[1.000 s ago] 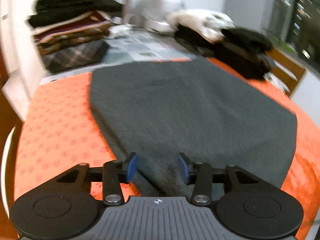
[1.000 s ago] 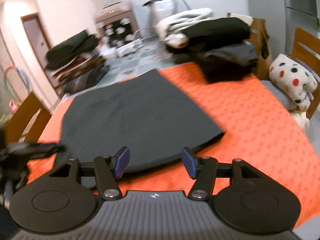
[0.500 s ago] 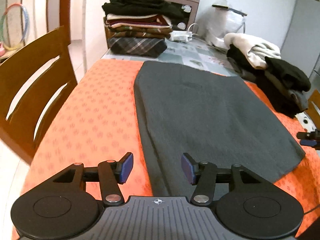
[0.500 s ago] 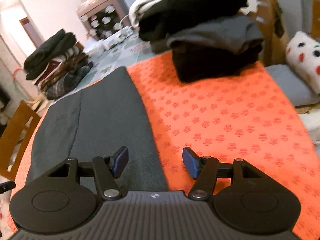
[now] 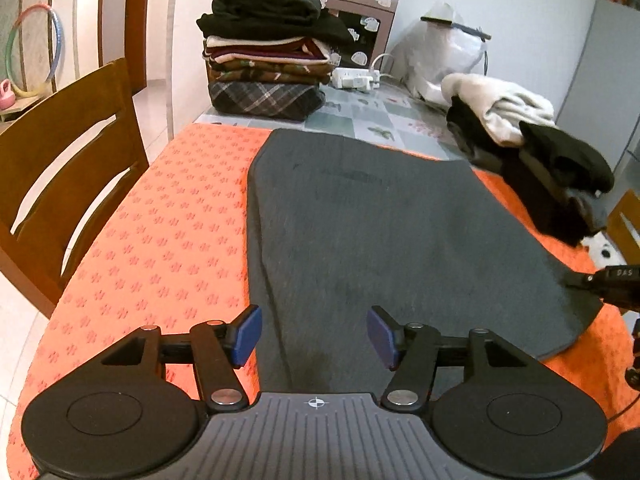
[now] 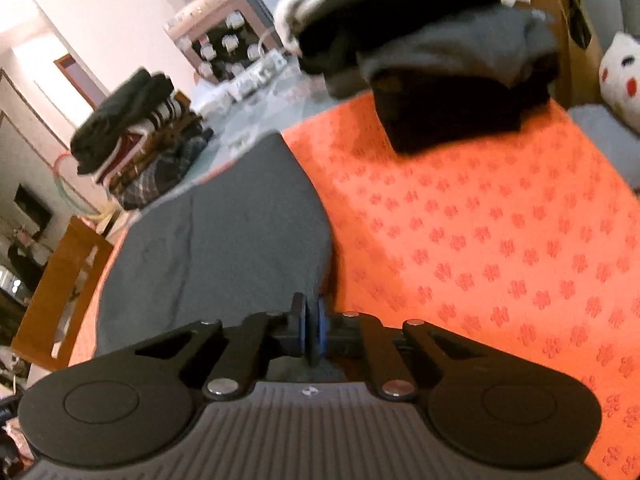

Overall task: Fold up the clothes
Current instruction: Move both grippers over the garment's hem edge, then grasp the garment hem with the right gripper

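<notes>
A dark grey garment [image 5: 384,232] lies flat on the orange tablecloth [image 5: 160,240], folded lengthwise. My left gripper [image 5: 312,336] hovers open over its near left edge, nothing between the blue pads. In the right wrist view the same grey garment [image 6: 224,240] stretches away to the left, and my right gripper [image 6: 312,330] is shut on its near right corner. The tip of the right gripper [image 5: 608,280] shows at the garment's right edge in the left wrist view.
A stack of folded clothes [image 5: 268,48] stands at the far left of the table. A loose pile of dark and white clothes [image 5: 532,144] sits at the far right. A wooden chair [image 5: 68,168] stands beside the table's left edge. A spotted soft toy [image 6: 620,76] lies right.
My right gripper moved to the garment's right corner and closed on it. The left gripper stayed open, settling at the garment's near left edge.
</notes>
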The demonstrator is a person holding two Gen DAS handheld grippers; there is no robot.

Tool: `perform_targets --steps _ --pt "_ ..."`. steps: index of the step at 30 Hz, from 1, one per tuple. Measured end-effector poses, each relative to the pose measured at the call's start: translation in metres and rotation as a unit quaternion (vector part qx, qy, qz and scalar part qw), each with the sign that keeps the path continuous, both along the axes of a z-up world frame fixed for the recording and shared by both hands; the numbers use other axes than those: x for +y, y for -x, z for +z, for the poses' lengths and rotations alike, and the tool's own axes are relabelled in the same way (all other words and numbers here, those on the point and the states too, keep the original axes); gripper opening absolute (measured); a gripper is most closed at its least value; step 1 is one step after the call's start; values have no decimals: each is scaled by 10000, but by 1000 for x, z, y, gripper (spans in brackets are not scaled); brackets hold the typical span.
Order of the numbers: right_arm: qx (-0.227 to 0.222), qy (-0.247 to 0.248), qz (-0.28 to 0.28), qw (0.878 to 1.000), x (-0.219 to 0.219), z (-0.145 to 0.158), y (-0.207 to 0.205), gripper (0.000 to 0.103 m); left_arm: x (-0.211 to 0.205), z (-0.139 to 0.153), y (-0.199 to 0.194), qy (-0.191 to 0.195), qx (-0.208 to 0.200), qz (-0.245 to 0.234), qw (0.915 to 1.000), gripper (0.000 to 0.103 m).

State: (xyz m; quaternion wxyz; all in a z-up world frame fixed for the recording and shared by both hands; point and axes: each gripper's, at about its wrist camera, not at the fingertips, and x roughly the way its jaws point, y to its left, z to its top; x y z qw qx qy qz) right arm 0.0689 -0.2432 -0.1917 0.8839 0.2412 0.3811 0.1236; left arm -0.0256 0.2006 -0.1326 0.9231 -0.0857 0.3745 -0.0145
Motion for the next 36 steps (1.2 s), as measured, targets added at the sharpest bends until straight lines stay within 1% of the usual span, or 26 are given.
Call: perform_targets --steps 2,4,6,10,14,19,20,24,27,30,32,34,36 --pt "-201 -2 17 9998 9 19 3 6 1 2 -3 39 -47 -61 10000 61" --pt "-465 39 176 9988 27 43 3 6 2 4 -5 67 -96 -113 9999 61" --pt "-703 146 444 9964 49 65 2 6 4 5 -6 108 -129 -130 9998 61" --pt "-959 293 1060 9893 98 96 -5 6 14 7 -6 188 -159 -89 9997 61" --pt "-1032 333 1759 9784 157 104 -6 6 32 9 -1 219 -172 -7 9996 61" --pt "-1115 380 2620 9579 229 114 -7 6 63 16 9 221 -242 231 9992 61" --pt "-1127 391 2792 9528 244 116 -7 6 70 17 11 223 -243 289 9990 61" --pt "-771 625 3553 9295 300 86 3 6 95 17 19 260 -186 532 9981 61" --pt "-621 916 3833 9170 325 65 10 6 109 15 24 301 -136 683 9971 61" --pt "-499 1061 3867 9147 334 53 9 6 115 12 26 326 -104 774 9964 61" --pt "-463 1069 3864 9149 332 48 9 6 118 11 26 336 -86 813 9961 61" --pt "-513 1049 3824 9166 328 52 10 6 118 10 26 336 -77 812 9961 61" --pt "-651 988 3659 9231 321 61 10 5 117 9 25 327 -86 802 9962 61"
